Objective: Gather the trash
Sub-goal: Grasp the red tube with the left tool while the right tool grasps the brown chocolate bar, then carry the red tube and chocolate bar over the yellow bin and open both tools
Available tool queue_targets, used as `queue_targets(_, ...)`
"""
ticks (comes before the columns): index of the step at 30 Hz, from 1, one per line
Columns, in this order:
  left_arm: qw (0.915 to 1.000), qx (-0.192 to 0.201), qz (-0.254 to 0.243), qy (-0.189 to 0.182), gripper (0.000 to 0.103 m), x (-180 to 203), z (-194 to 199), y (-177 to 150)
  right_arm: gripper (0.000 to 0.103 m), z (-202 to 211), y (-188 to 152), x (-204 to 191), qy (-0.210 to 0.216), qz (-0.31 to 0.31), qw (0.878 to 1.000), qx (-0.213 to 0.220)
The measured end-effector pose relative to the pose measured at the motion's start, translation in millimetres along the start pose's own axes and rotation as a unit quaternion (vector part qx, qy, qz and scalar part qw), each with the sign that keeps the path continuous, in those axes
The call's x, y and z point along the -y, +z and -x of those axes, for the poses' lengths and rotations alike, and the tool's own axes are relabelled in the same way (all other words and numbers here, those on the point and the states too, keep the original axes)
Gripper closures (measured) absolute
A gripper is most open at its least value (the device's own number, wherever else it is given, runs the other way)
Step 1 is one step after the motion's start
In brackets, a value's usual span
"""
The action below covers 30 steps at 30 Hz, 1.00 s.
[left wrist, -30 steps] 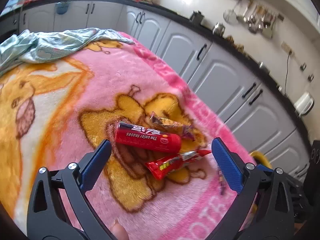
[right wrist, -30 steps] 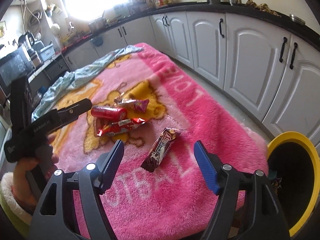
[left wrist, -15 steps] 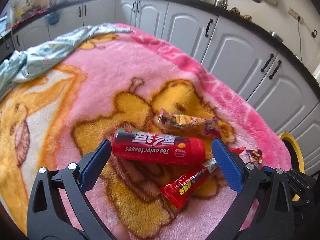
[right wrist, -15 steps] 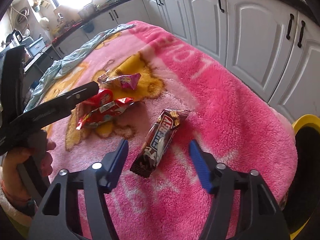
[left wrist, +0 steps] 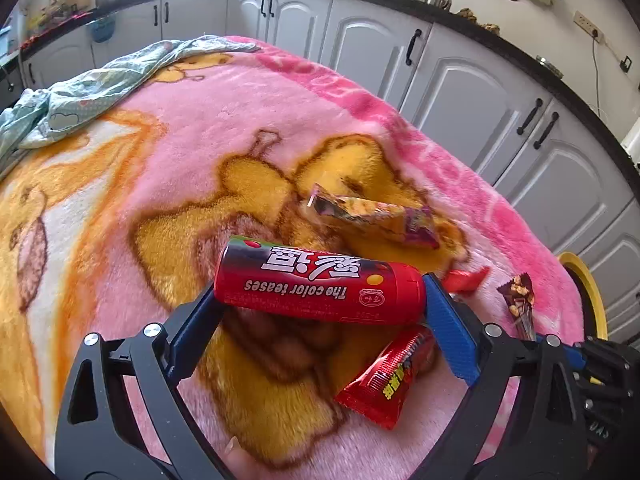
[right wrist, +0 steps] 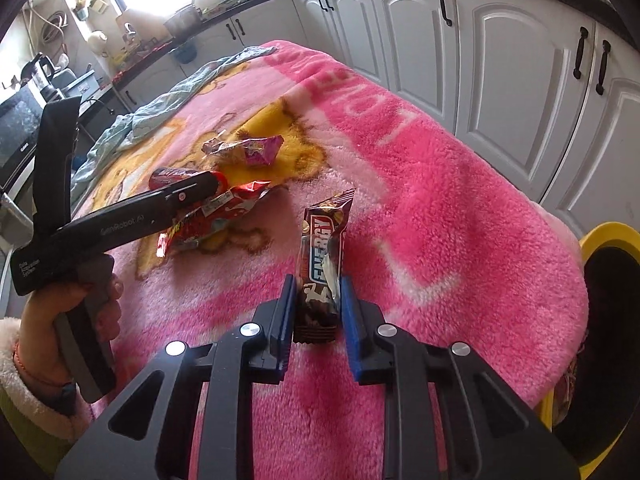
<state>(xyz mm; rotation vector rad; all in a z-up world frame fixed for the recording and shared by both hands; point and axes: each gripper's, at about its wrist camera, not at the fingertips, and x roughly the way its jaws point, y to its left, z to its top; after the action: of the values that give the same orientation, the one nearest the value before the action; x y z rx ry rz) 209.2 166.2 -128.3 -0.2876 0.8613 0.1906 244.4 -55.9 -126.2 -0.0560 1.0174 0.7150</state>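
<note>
My left gripper point(left wrist: 320, 312) is shut on a red candy tube point(left wrist: 316, 288), gripping it end to end over the pink blanket point(left wrist: 200, 140). A red snack wrapper point(left wrist: 388, 380) lies just below the tube, and a yellow-purple wrapper point(left wrist: 372, 220) lies beyond it. My right gripper point(right wrist: 318, 308) is shut on the lower end of a brown energy bar wrapper point(right wrist: 324, 252), which stands up from the blanket point(right wrist: 440, 208). The left gripper point(right wrist: 216, 188) shows in the right wrist view over the red tube point(right wrist: 168, 176) and the red wrapper point(right wrist: 212, 216).
A yellow-rimmed bin point(right wrist: 608, 240) stands off the blanket's right edge; it also shows in the left wrist view point(left wrist: 588, 292). A pale green cloth point(left wrist: 100, 88) lies at the far left. White cabinets point(right wrist: 500, 80) run close behind.
Both grippers came forward and closed: the left on the red tube, the right on the energy bar wrapper, which now stands upright between its fingers.
</note>
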Motion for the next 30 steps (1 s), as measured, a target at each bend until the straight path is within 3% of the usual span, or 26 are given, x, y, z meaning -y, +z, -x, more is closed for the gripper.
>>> queue_targets(12,0.9971,0.055,-0.004,-0.053,0.016,27.6,55.8,4.5,0.082,58.5,-2.5,9.0,0.007,0.002,0.999,0.048)
queue_targets(30,0.9854,0.095,-0.075,-0.12,0.016,123.6,103.9,9.6,0.082,153.3,-14.2,54.7,-0.023,-0.022,0.991,0.128)
